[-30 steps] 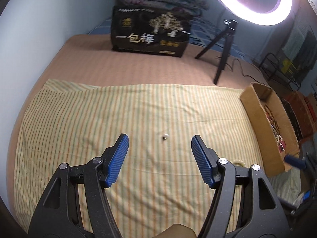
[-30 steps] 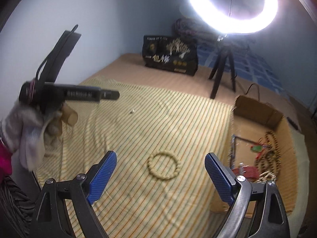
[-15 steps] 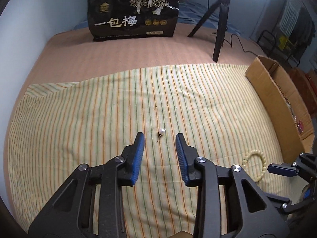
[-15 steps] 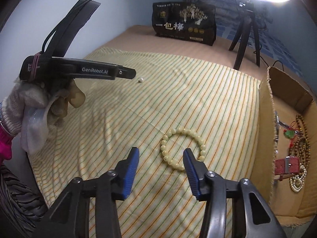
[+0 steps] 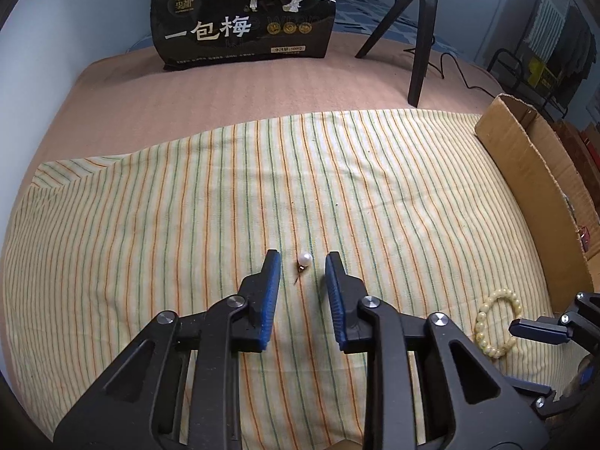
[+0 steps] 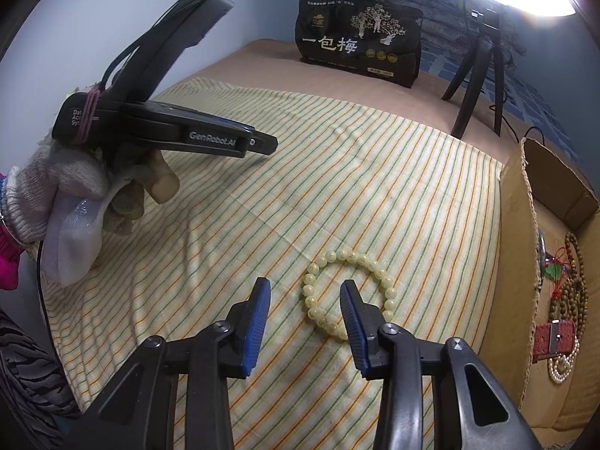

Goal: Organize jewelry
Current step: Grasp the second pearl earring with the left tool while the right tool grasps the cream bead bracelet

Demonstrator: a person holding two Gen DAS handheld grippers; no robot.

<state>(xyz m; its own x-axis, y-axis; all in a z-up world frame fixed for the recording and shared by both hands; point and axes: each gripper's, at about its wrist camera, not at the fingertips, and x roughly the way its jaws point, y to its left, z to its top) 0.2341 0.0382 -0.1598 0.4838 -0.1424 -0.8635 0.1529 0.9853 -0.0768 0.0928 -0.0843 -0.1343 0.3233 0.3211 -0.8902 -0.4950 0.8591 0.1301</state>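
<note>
A small pearl earring [image 5: 303, 260] with a thin pin lies on the striped cloth [image 5: 187, 206]. My left gripper [image 5: 302, 262] is low over it, part open, with the pearl between the blue fingertips, untouched. A cream bead bracelet [image 6: 350, 292] lies on the cloth; it also shows in the left wrist view [image 5: 497, 322]. My right gripper [image 6: 305, 288] is part open and straddles the bracelet's left side. The left gripper [image 6: 262, 144] shows side-on in the right wrist view.
A cardboard box [image 6: 525, 262] at the cloth's right edge holds bead strands, a pearl strand and a red item. A black snack bag [image 5: 243, 15] and a ring-light tripod [image 5: 420, 37] stand at the back. A wall runs along the left.
Both grippers have come down and forward toward the cloth and narrowed from wide open. The left now brackets the pearl earring; the right now brackets the bracelet's side.
</note>
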